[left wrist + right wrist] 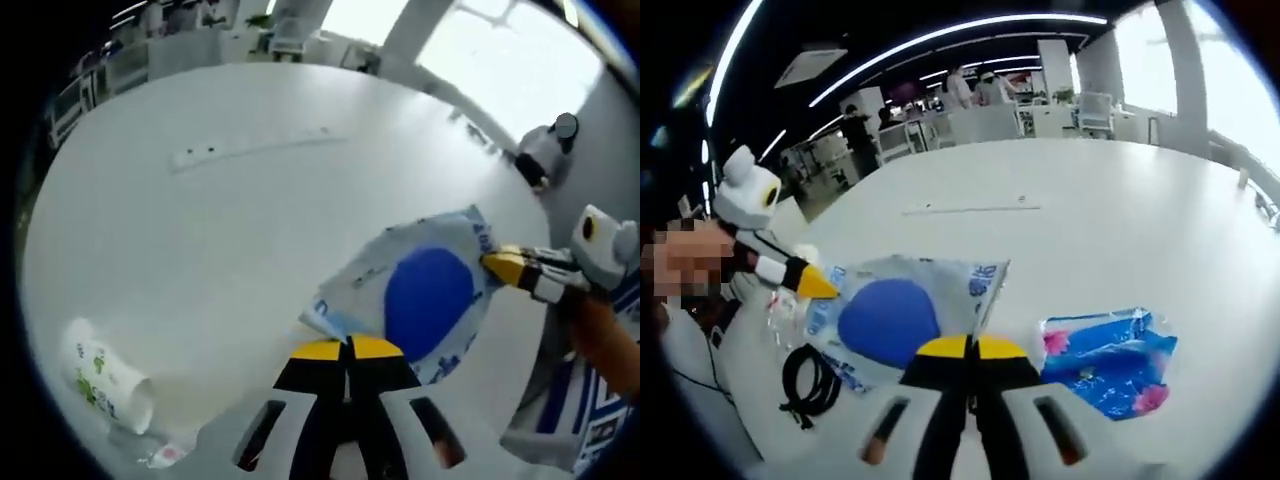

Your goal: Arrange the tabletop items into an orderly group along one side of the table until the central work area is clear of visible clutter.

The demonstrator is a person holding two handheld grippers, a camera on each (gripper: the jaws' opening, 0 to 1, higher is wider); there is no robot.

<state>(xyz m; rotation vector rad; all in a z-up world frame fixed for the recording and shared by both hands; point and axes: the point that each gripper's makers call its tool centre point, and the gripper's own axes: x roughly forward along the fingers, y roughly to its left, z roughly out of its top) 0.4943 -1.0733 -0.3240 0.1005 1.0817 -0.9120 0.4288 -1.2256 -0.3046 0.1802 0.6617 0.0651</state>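
Left gripper view has the left tongs coming up from the bottom, yellow tips pressed together on the near edge of a clear plastic bag with a big blue oval print and blue lettering. So that pair is clamped tight on the bag, which spreads out just ahead and to the right of the tips over the white round desk. The right tongs come in from the right side and pinch the bag's far edge, tips closed on it too. Basically the bag is stretched between the two.

Off to the lower left, well apart from the bag, a white paper cup with green print lies on its side near the desk edge. A thin white strip sits further up the desk.

Right gripper view shows the same thing from the other end: right tongs shut on the bag, the left tongs gripping the opposite edge at the left, with a hand behind them. Just to the right of the right tongs, a blue plastic packet with pink flowers lies flat, near the bag but not touching it as far as I can tell. A coiled black cable sits at the lower left, beside the bag.
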